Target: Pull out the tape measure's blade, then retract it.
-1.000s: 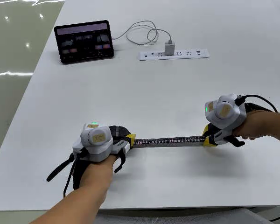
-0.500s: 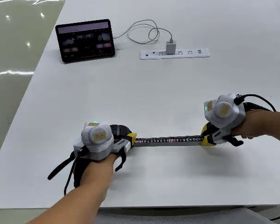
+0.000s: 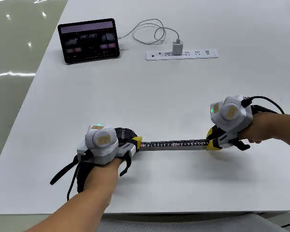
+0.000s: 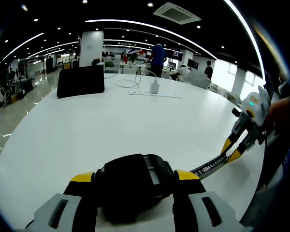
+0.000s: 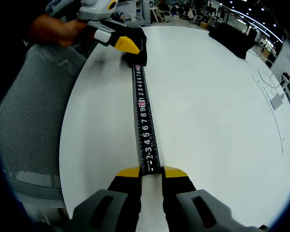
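We count one black tape measure (image 4: pixel 135 186) clamped in our left gripper (image 3: pixel 131 144), one numbered black blade (image 5: pixel 144 116) pinched in our right gripper (image 5: pixel 151 172), one dark tablet (image 3: pixel 89 40)

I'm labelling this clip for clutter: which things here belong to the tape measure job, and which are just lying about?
In the job: tape measure case, held by the left gripper; blade, pinched at its end by the right gripper.
Lying about: tablet, power strip, charger and cable, far across the table.
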The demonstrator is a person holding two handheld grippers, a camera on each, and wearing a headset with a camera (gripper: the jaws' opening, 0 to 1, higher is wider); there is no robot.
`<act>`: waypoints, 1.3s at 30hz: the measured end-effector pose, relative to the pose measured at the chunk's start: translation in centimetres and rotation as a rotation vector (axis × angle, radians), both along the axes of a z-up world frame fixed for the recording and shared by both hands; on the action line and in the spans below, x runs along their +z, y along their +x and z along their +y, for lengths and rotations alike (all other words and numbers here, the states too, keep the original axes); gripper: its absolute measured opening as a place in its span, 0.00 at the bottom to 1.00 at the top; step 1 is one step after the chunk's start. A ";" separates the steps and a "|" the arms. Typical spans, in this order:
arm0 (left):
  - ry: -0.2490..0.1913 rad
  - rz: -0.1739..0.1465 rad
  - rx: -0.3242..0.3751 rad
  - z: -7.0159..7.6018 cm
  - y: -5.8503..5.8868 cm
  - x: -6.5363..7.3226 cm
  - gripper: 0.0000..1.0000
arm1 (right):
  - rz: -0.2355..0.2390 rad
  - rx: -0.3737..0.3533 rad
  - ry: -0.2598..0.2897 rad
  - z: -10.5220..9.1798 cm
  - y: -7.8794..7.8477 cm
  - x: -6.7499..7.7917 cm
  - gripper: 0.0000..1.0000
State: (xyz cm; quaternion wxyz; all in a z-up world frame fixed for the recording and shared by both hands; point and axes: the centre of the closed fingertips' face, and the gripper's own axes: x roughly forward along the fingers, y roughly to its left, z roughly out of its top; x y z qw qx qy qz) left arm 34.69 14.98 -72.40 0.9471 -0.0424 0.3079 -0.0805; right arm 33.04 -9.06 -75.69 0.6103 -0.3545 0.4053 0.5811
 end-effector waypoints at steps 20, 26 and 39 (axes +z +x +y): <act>0.001 0.000 -0.001 0.0 -0.1 0.0 0.59 | 0.007 0.001 0.020 1.0 -0.2 0.0 0.11; 0.001 0.000 -0.001 0.0 -0.1 0.0 0.59 | 0.009 -0.001 0.024 1.2 -0.2 0.0 0.11; 0.001 0.000 -0.003 0.0 -0.2 0.0 0.59 | 0.010 -0.001 0.029 1.4 -0.2 -0.1 0.11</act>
